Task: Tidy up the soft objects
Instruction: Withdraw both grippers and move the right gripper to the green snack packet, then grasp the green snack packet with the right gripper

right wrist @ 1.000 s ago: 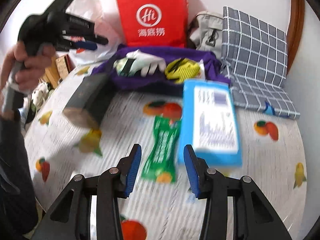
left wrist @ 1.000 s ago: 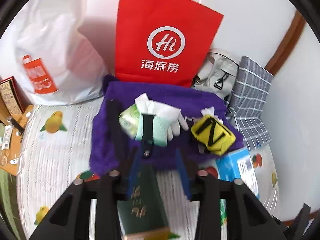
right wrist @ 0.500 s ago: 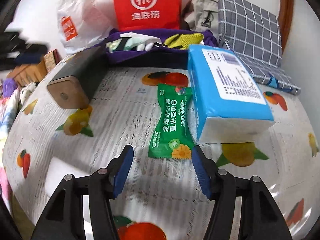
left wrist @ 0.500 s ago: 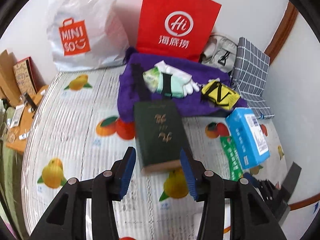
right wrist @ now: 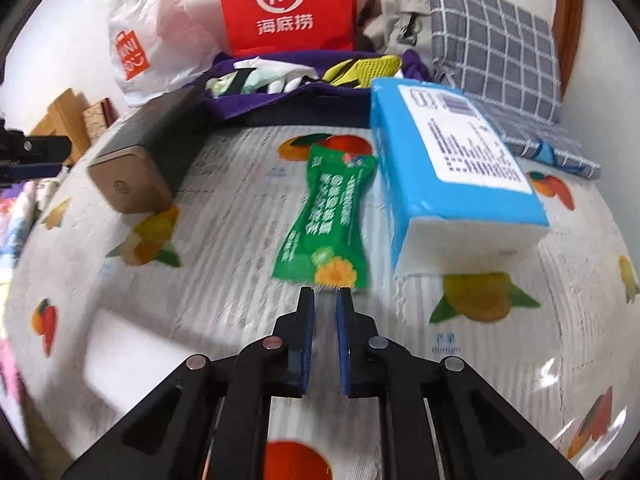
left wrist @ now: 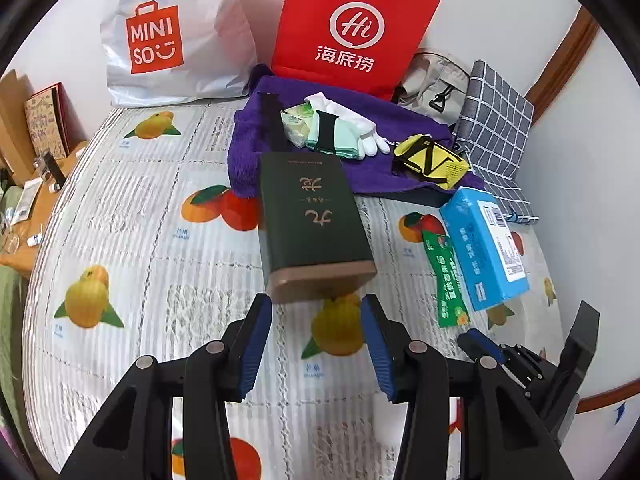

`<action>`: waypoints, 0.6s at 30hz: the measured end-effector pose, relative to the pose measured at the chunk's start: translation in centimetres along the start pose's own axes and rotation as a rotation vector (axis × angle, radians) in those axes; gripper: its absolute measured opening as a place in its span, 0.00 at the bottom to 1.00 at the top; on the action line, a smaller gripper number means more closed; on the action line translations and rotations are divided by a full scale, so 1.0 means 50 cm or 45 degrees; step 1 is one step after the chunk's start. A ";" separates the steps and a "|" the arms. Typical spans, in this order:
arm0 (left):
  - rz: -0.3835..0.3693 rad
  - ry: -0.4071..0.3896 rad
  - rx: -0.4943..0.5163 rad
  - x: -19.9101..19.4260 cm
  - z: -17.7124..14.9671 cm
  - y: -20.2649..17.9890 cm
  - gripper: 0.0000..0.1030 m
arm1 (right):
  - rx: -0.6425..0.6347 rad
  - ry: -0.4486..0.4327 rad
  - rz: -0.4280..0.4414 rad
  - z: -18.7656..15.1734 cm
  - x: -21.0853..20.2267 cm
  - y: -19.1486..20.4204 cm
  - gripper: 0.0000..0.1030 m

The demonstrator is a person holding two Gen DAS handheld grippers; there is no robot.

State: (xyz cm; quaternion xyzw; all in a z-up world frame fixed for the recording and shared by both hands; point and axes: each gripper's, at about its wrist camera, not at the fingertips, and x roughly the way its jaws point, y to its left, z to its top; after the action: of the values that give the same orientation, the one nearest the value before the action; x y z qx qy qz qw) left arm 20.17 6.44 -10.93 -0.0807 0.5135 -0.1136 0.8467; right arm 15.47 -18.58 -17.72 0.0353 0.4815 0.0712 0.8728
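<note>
Right gripper [right wrist: 325,294]: jaws drawn nearly together with a thin gap, tips at the near edge of the green sachet [right wrist: 328,216]; whether they pinch its seam I cannot tell, as that view is blurred.
Left gripper [left wrist: 316,312]: jaws wide apart and holding nothing, just short of the near end of the dark green box [left wrist: 310,210].
Soft things: white gloves [left wrist: 362,136], a mint cloth and a yellow mesh pouch [left wrist: 430,160] lie on the purple towel [left wrist: 368,178] at the far side of the fruit-print tablecloth [left wrist: 132,248]; the blue tissue pack [right wrist: 448,160] sits just right of the sachet.
Step in hand: judged as sorting loose items on the near cloth, with the right gripper going for the sachet.
Next move: likely a firm pinch on the sachet's thin, slippery edge and a clean lift past the tissue pack.
Left view only: the whole towel pile from above, the box's lettered face, and the right gripper low at the right.
Right view only: the sachet close up, the tissue pack's white end, and the box's tan end cap.
</note>
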 end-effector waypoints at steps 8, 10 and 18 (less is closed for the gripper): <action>-0.013 0.006 -0.011 0.001 -0.016 0.010 0.43 | -0.005 -0.078 0.002 0.029 0.018 0.019 0.59; -0.009 0.016 -0.008 0.009 -0.017 0.016 0.43 | 0.002 -0.069 -0.010 0.036 0.035 0.019 0.59; -0.028 0.030 -0.039 0.029 -0.018 0.044 0.43 | -0.036 -0.058 -0.121 0.058 0.073 0.028 0.39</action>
State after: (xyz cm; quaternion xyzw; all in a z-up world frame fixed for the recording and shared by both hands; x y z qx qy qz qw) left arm 20.25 8.11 -13.15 -0.0980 0.5242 -0.1157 0.8380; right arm 19.72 -16.60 -19.05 0.0015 0.4615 0.0355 0.8864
